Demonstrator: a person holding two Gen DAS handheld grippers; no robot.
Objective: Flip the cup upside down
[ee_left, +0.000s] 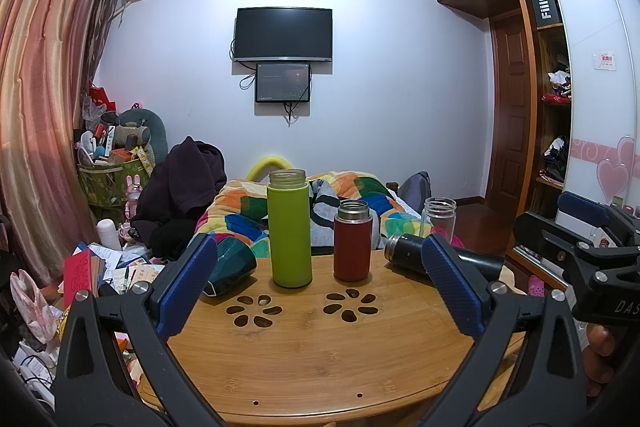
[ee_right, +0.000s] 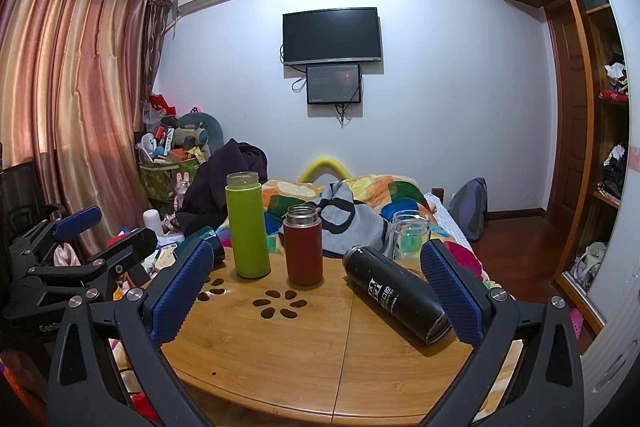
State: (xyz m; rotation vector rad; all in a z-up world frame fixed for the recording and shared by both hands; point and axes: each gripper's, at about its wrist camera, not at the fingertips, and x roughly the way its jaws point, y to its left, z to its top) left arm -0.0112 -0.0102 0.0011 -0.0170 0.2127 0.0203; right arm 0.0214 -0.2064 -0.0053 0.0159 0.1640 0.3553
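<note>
Several lidless cups are on a round bamboo table. A green cup and a red cup stand upright, mouths up. A black cup lies on its side at the right. A dark teal cup lies on its side at the left. A clear glass cup stands at the back right. My left gripper is open and empty, short of the cups. My right gripper is open and empty; the black cup lies by its right finger. The green cup and red cup stand ahead.
The table has flower-shaped cut-outs. A bed with a colourful blanket lies behind the table. Clutter and papers cover the floor at the left. A wardrobe stands at the right. The right gripper's body shows at the right edge.
</note>
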